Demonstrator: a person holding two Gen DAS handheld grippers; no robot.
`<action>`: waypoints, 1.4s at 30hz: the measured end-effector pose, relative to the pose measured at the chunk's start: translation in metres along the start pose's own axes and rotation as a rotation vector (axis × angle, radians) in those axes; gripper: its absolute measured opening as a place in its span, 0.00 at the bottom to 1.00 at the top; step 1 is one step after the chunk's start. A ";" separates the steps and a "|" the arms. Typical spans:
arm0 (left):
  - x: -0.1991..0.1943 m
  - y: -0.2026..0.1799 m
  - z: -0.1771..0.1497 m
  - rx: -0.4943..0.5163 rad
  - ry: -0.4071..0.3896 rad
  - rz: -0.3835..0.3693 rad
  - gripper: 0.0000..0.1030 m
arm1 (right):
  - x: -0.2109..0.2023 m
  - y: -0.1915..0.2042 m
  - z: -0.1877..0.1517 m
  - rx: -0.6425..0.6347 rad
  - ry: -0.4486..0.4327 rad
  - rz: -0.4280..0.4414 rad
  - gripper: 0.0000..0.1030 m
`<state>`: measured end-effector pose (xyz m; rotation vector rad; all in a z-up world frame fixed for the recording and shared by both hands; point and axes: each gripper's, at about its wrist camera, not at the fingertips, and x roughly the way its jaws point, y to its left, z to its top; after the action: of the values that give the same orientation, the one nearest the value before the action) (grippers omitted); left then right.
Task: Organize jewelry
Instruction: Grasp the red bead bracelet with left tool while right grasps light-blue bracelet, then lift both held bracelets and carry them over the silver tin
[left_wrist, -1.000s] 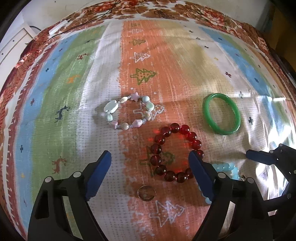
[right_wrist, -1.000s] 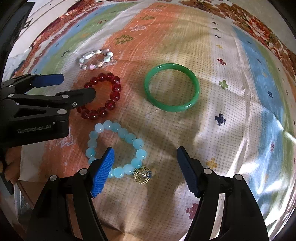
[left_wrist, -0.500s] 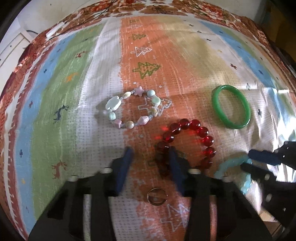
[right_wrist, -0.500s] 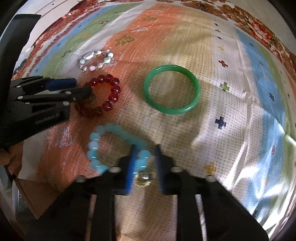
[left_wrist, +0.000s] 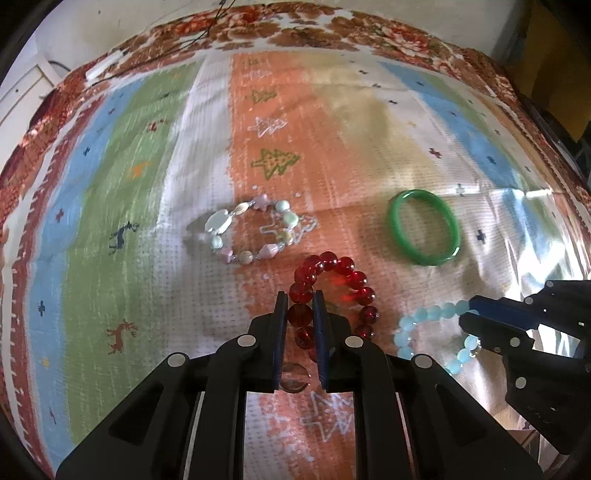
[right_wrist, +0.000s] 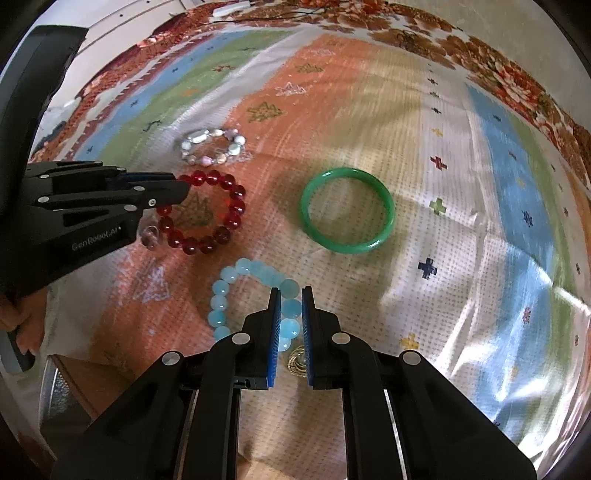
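Observation:
My left gripper (left_wrist: 300, 301) is shut on the near-left side of a red bead bracelet (left_wrist: 347, 266) that lies on the patterned cloth; it also shows in the right wrist view (right_wrist: 218, 214). My right gripper (right_wrist: 291, 295) is shut on a light blue bead bracelet (right_wrist: 236, 275), next to its gold charm (right_wrist: 296, 362). The blue bracelet also shows in the left wrist view (left_wrist: 417, 321), with the right gripper (left_wrist: 471, 312) on it. A green bangle (left_wrist: 424, 227) and a pastel mixed-bead bracelet (left_wrist: 251, 230) lie free on the cloth.
A small clear ring (left_wrist: 293, 376) lies under my left gripper's fingers. The striped cloth (left_wrist: 147, 184) covers the whole table. The table's near-left edge and a metal container (right_wrist: 62, 398) show in the right wrist view.
Both grippers were open a second ago and have closed: the left on the red bracelet, the right on the blue bracelet.

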<state>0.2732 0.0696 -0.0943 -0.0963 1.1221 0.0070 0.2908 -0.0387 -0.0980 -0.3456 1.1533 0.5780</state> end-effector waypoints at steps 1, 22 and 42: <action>-0.001 0.000 0.000 0.003 -0.001 0.002 0.13 | -0.001 0.000 0.000 -0.003 -0.004 0.000 0.12; -0.043 -0.014 -0.009 0.008 -0.091 -0.045 0.13 | -0.034 0.001 0.001 0.061 -0.104 0.027 0.12; -0.080 -0.020 -0.028 -0.019 -0.149 -0.064 0.13 | -0.067 0.009 -0.010 0.107 -0.175 0.050 0.12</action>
<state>0.2146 0.0512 -0.0331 -0.1463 0.9701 -0.0316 0.2584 -0.0535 -0.0392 -0.1707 1.0219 0.5762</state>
